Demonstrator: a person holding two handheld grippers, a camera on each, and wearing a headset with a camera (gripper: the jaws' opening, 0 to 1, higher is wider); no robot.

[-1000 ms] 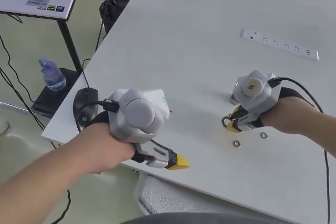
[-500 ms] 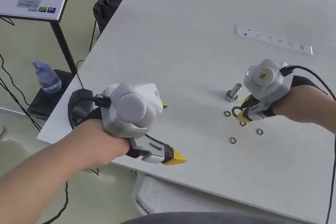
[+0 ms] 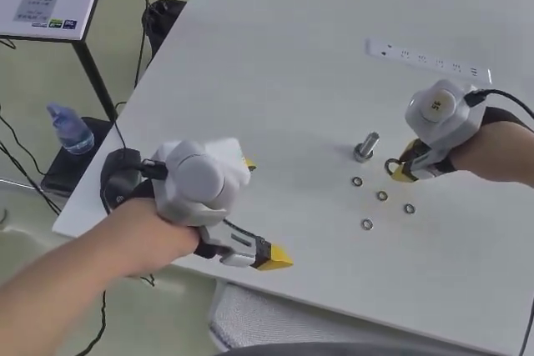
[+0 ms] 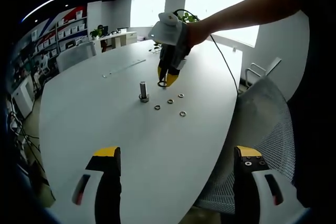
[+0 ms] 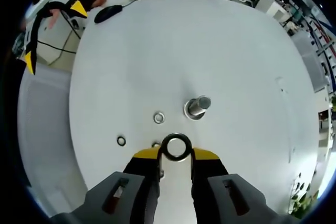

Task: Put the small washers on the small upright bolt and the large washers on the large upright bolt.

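R gripper [image 3: 399, 171] now sits right of centre in head view, just right of the upright steel bolt [image 3: 365, 147]. 1 s ago it was low over the loose washers with the bolt hidden behind it; 0.5 s ago it was coming up. Now it's clear of the white tabletop [image 3: 275, 64], so pick is done and it's in carry phase.

R fingers narrow, pinching a large steel ring washer [image 3: 390, 167] by its edge. In right gripper view the ring [image 5: 176, 147] stands up at the yellow tips, bottom centre, with the bolt [image 5: 198, 105] just above and right of it, apart, not touching.

Four small flat steel washers [image 3: 381, 196] lie loose on the table below the bolt, lower right of centre in head view, untouched.

L gripper [image 3: 271, 258] at lower centre in head view, near the table's front edge, well apart from the work. Left gripper view: jaws wide, nothing between them, idle.

Nothing on the bolt yet, as far as I can tell. I see one bolt; held ring looks bigger than the loose ones, so prob the large pair, can't confirm the fit. Next, IMO: centre ring hole over bolt tip, level it, then release. Risk: ring is gripped edge-on, could hang up on the threads or drop beside.
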